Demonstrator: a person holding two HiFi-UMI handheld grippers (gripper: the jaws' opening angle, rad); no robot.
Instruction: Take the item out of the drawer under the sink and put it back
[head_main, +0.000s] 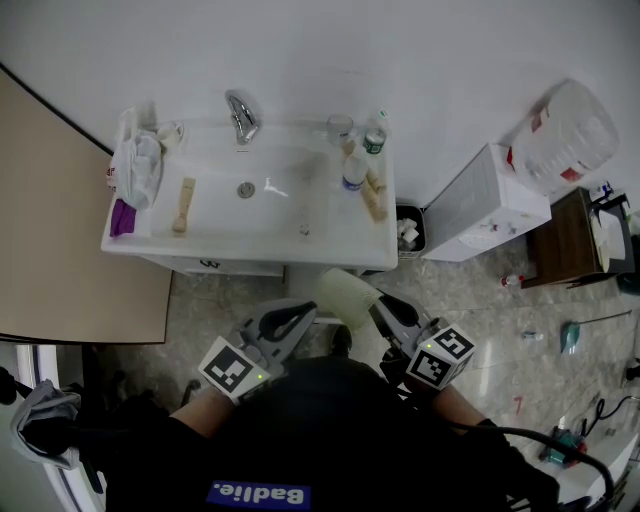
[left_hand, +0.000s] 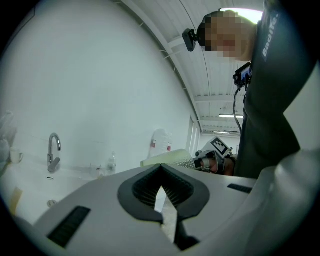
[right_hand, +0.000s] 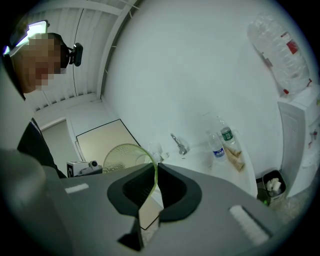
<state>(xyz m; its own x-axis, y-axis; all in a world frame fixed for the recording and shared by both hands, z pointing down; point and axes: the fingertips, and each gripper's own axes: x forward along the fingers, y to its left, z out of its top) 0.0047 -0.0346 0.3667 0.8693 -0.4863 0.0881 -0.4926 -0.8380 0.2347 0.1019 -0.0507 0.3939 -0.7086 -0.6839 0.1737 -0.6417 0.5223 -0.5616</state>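
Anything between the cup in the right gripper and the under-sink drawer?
No loose object. The drawer itself looks shut under the sink, so its front blocks the cup held by the right gripper.

Cup translucent plastic; sink glossy; tap chrome.

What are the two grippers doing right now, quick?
Left gripper: closed, nothing in it.
Right gripper: closed on the rim of the cup.
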